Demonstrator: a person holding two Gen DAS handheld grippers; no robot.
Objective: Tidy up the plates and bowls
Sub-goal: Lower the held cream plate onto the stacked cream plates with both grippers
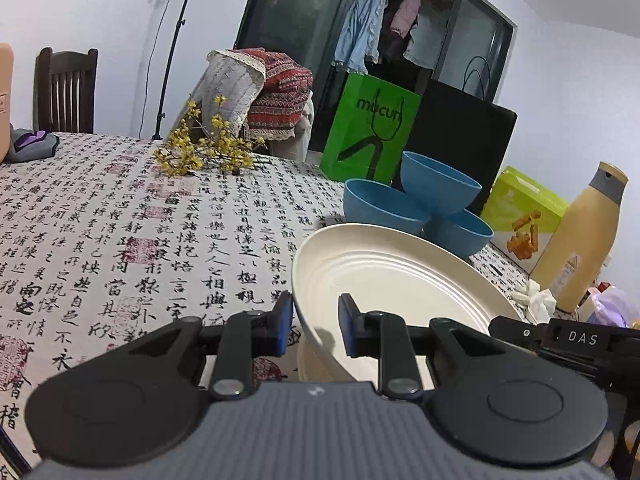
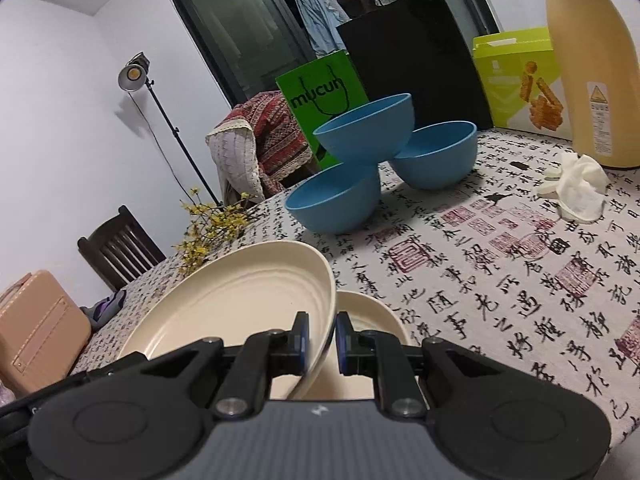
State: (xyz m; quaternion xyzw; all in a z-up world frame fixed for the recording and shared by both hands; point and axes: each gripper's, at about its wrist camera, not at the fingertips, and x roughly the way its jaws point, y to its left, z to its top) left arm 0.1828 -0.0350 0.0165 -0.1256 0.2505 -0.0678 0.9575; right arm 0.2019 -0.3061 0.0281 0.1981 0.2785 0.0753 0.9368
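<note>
A cream plate (image 1: pixel 400 276) is held tilted above the table between both grippers. My left gripper (image 1: pixel 316 320) is shut on its near-left rim, one blue pad outside the wall and one inside. My right gripper (image 2: pixel 322 336) is shut on the opposite rim of the same plate (image 2: pixel 240 292). Part of the right gripper's black body (image 1: pixel 568 340) shows at the plate's far side. A second cream plate (image 2: pixel 372 312) lies on the tablecloth just beneath the lifted one. Three blue bowls stand beyond: two on the cloth (image 2: pixel 332 200) (image 2: pixel 436 152) and one (image 2: pixel 368 128) perched on top of them.
A green paper bag (image 1: pixel 368 128) and a black bag (image 1: pixel 460 136) stand behind the bowls. A yellow-green box (image 2: pixel 516 80), a tall beige bottle (image 2: pixel 596 64) and a crumpled white tissue (image 2: pixel 576 184) sit to the right. Yellow flowers (image 1: pixel 204 152) lie on the far cloth.
</note>
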